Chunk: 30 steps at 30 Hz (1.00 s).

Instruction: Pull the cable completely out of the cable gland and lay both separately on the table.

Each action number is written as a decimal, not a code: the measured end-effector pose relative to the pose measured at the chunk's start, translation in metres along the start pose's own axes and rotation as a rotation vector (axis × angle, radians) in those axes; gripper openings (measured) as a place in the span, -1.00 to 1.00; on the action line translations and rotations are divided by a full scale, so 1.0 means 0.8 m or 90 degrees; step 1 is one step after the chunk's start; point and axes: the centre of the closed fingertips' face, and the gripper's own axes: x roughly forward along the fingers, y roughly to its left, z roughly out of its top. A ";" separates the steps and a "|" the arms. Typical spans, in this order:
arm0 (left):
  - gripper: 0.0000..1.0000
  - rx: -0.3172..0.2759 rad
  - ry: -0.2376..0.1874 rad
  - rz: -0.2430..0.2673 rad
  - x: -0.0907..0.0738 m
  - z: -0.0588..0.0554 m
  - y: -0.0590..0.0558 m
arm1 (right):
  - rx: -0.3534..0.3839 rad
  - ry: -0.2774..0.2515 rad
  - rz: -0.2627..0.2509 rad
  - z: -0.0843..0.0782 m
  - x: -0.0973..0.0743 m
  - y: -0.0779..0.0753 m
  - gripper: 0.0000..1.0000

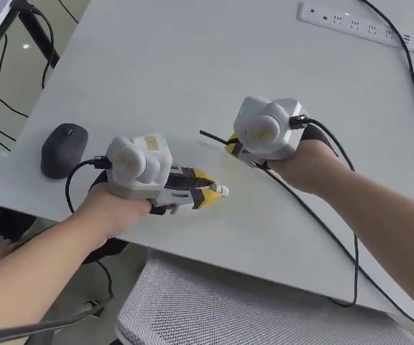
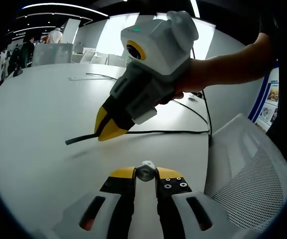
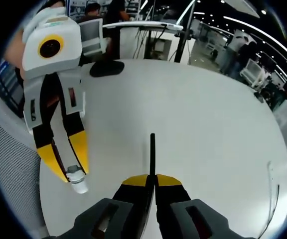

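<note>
Left gripper view: pinching the small white cable gland (image 2: 145,170) between the closed tips of the left gripper (image 2: 145,175), over the table (image 2: 34,124). Gripping the black cable (image 3: 152,152) in the right gripper (image 3: 152,178), jaws shut on it, free end poking past the tips (clear of the gland, nothing joining them). Seems past the pulling, now at the laying-down step. Next, likely: lower each to the table, keep them well apart, open gently so the gland doesn't roll.
</note>
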 end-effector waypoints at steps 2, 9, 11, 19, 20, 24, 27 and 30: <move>-0.69 0.000 0.002 -0.001 0.001 -0.001 0.001 | 0.002 0.001 0.003 -0.001 0.001 0.001 -1.00; -0.69 0.001 0.004 0.005 0.003 -0.003 0.006 | -0.001 0.004 0.007 -0.003 0.007 0.007 -1.00; -0.69 0.006 0.011 0.007 0.003 -0.007 0.006 | 0.000 0.004 0.009 -0.003 0.008 0.009 -1.00; -0.69 0.002 0.011 0.023 0.001 -0.009 0.014 | -0.002 0.009 0.013 -0.007 0.013 0.010 -1.00; -0.69 0.002 0.011 0.024 0.001 -0.009 0.014 | 0.000 0.009 0.013 -0.007 0.013 0.009 -1.00; -0.69 0.009 0.022 0.023 0.002 -0.015 0.015 | 0.007 0.009 0.009 -0.008 0.014 0.007 -1.00; -0.69 0.010 0.024 0.022 0.002 -0.017 0.015 | 0.013 0.007 0.012 -0.007 0.013 0.007 -1.00; -0.69 0.012 0.026 0.022 0.002 -0.017 0.016 | 0.015 0.004 0.013 -0.007 0.013 0.007 -1.00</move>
